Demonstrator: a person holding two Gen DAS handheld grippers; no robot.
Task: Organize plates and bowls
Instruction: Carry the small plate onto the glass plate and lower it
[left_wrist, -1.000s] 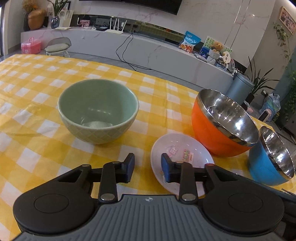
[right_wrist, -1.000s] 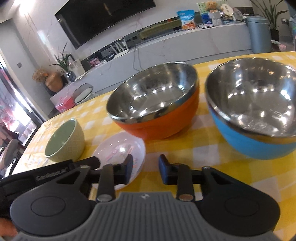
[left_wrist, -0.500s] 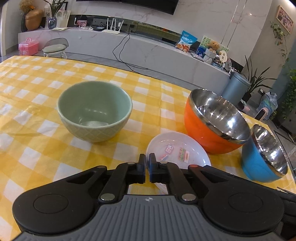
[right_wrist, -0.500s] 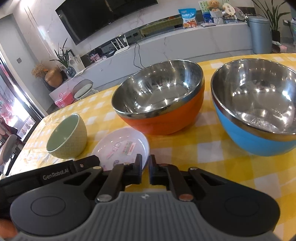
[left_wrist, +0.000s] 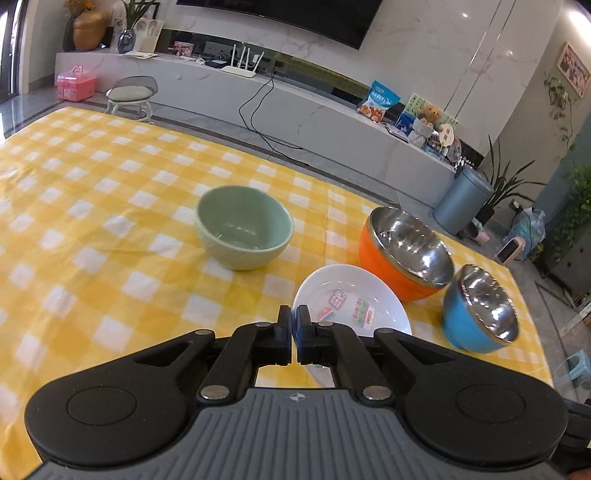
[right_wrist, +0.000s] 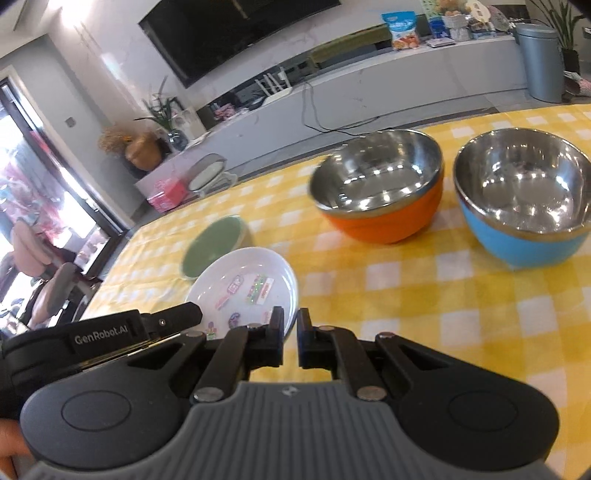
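left hand-held gripper (left_wrist: 294, 325): pinches white plate (left_wrist: 354, 295) rim | plate: seemingly lifted

I am counting three bowls on the checked cloth: one green bowl (left_wrist: 244, 228), one orange bowl (left_wrist: 406, 252) and one blue bowl (left_wrist: 478, 309), the last two with steel inside. I am seeing one white plate (left_wrist: 351, 302). I am also counting two grippers, the left gripper (left_wrist: 294, 325) and the right gripper (right_wrist: 290, 326).
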